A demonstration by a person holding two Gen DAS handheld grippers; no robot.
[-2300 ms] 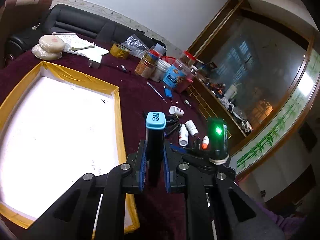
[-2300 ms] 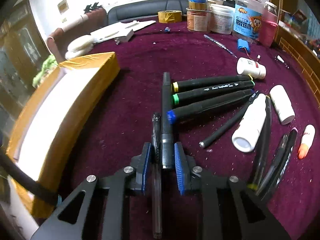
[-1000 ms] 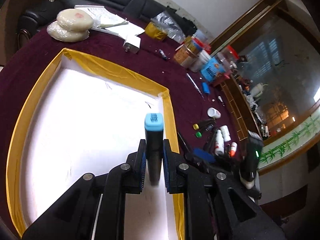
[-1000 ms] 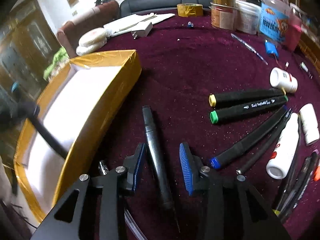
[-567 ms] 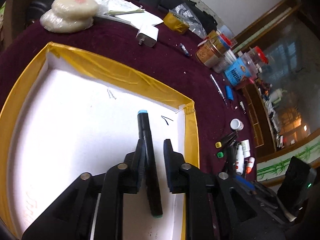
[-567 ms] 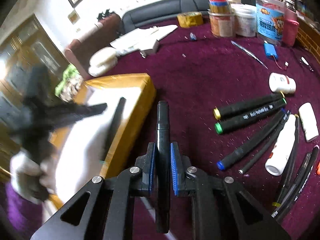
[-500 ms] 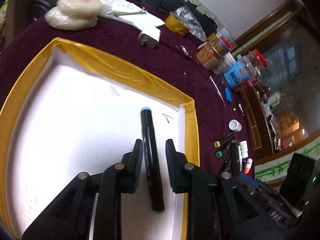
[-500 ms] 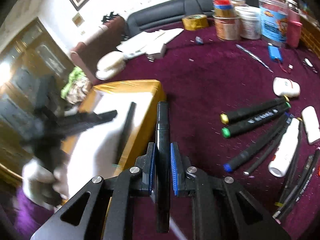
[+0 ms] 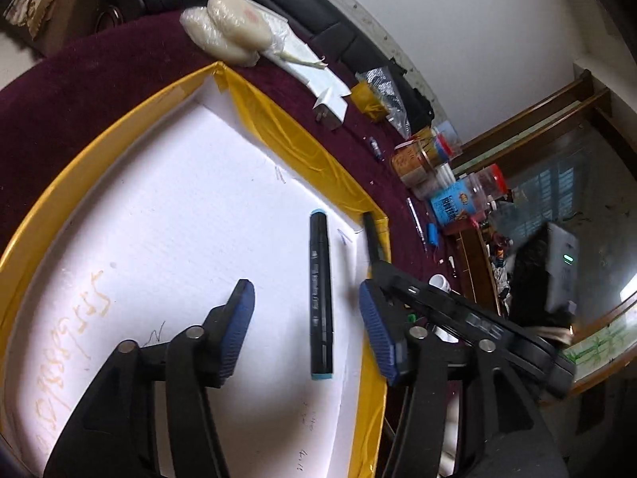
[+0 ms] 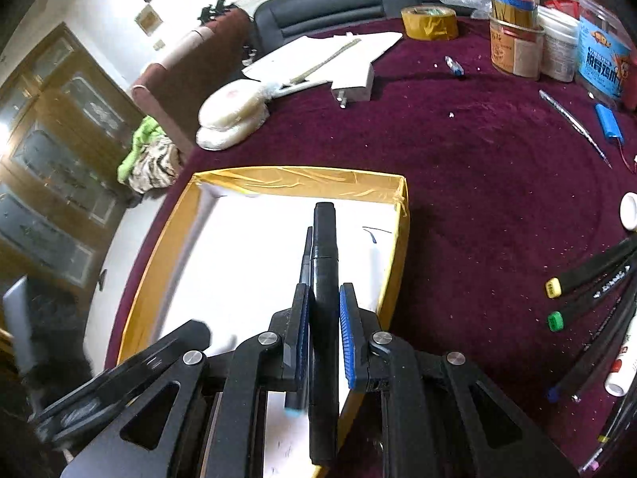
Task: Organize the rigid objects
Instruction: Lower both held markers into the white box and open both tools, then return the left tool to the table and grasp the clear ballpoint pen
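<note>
Jaws of the left gripper (image 9: 304,320) just opened, blue-capped marker (image 9: 320,298) lying free in the tray (image 9: 278,127); right gripper (image 10: 323,334) clamps a black pen (image 10: 324,239) over the tray's edge

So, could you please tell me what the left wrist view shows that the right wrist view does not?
Only the left wrist view shows the left gripper open, its jaws having just opened, over the blue-capped marker lying free in the tray. Only the right wrist view shows the right gripper shut on a black pen, plus the yellow-capped marker and green-capped marker on the cloth. Both show the tray, tape roll and jars.
</note>
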